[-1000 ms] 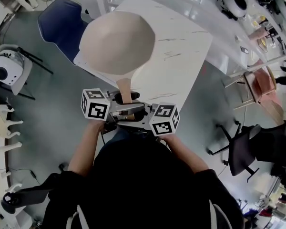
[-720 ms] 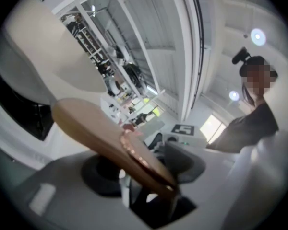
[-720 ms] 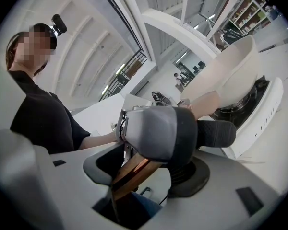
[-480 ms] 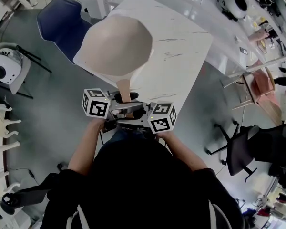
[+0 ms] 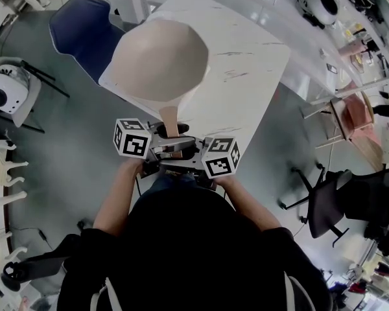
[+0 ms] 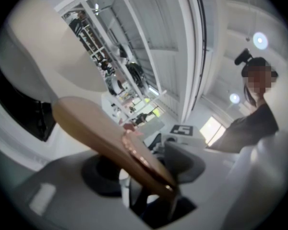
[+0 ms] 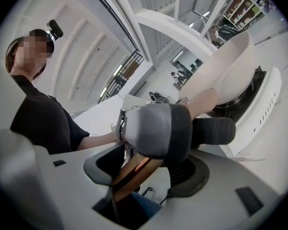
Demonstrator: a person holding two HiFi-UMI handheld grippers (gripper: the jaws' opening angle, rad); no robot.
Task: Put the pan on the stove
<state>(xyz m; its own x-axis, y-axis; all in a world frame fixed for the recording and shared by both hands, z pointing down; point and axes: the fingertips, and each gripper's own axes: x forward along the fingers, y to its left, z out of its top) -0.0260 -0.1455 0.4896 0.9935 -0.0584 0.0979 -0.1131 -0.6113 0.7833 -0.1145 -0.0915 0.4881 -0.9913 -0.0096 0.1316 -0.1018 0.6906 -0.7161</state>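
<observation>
Pan (image 5: 159, 60): smooth matte beige bowl shape with tapered handle (image 5: 170, 118).

Matt, smooth pan (image 5: 159, 60); glossy marble-look table (image 5: 246, 63).

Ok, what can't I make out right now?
- Stove: head view, hidden under the pan; right gripper view shows only one edge.
- Pan-to-stove contact: right gripper view, the pan's bowl covers it.
- Left gripper: left gripper view, blurred; the handle covers where its fingers press.
</observation>
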